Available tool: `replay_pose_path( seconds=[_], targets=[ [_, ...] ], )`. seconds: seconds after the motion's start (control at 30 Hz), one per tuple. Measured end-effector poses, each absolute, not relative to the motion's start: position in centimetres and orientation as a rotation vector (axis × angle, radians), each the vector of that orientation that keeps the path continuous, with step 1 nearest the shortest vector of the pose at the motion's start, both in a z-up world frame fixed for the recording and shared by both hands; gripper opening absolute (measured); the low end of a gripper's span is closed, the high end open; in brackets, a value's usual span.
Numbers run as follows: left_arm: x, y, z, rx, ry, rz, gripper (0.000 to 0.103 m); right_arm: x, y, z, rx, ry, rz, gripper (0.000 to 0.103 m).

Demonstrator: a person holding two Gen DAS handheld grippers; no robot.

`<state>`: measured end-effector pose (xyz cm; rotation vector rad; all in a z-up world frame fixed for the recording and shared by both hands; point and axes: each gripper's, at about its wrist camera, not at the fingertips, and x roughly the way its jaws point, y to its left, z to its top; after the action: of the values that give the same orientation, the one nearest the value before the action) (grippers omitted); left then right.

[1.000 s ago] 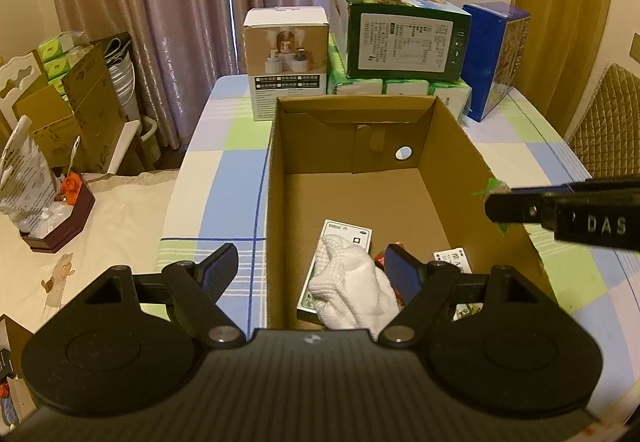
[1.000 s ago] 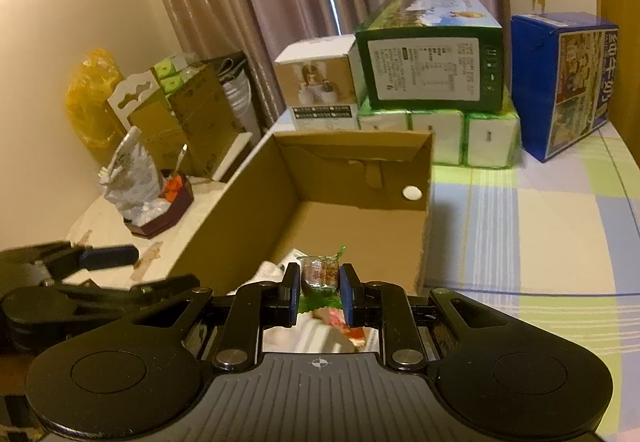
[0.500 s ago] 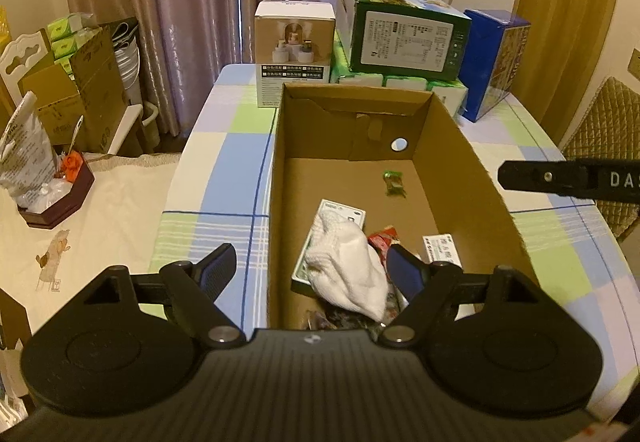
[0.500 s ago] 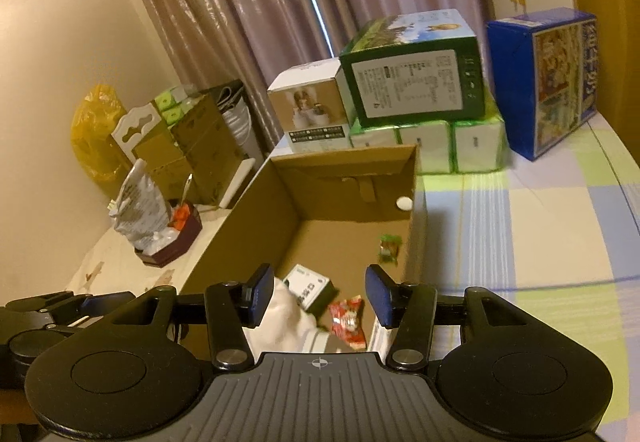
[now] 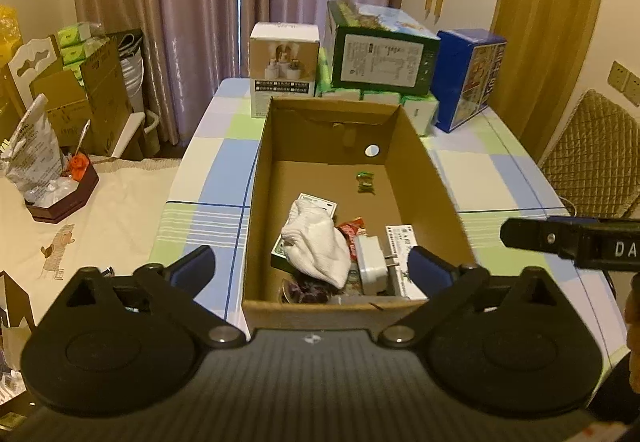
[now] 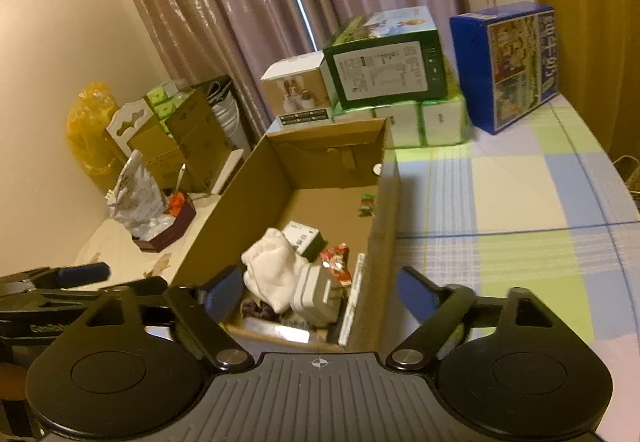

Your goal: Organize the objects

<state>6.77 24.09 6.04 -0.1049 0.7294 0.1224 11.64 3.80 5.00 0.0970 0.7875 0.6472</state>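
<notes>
Since a second ago: my right gripper (image 6: 316, 292) has let go of the green-wrapped candy (image 5: 365, 181) and pulled back; its jaws are now spread wide and empty. The candy lies on the floor of the cardboard box (image 5: 424, 166), near the far wall, apart from the other contents.

My left gripper (image 5: 312, 268) has backed off too, so the box's near wall is now in its view. Its jaws are wide open, nothing between them, hanging over the near end of the box.

Box contents at the near end, bunched together: white cloth (image 5: 316, 242) draped over a small green-and-white carton (image 5: 320, 202), red wrapper (image 5: 352, 232) just beside it, white plug adapter (image 5: 372, 260) touching the cloth's right side, a white printed packet (image 5: 400, 242) against the right wall. Something dark under the cloth, can't tell what.

Box sits on the counter (image 6: 520, 202), which has a checked cloth. Behind it: a white box (image 5: 284, 70), a green box (image 5: 380, 58) stacked on tissue packs (image 6: 440, 118), a blue box (image 5: 468, 78).

In the left view the right gripper's arm reaches in from the right edge.
</notes>
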Motion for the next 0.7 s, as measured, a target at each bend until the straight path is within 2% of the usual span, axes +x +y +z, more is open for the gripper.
replay_pose_path(
  seconds=[0.1, 0.3, 0.7],
  targets=[
    [5.2, 23.4, 6.5, -0.105, 0.718, 0.127, 0.102, 10.2, 3.1, 5.3, 0.081, 0.793, 0.635, 0.095],
    [2.3, 22.2, 7.1, -0.103, 0.696, 0.131, 0.102, 7.4, 1.7, 5.6, 0.04, 0.823, 0.608, 0.101],
    [-2.3, 20.8, 6.9, -0.164, 0.712, 0.154, 0.102, 3.2, -1.3, 4.8, -0.001, 0.876, 0.58, 0.101]
  ],
)
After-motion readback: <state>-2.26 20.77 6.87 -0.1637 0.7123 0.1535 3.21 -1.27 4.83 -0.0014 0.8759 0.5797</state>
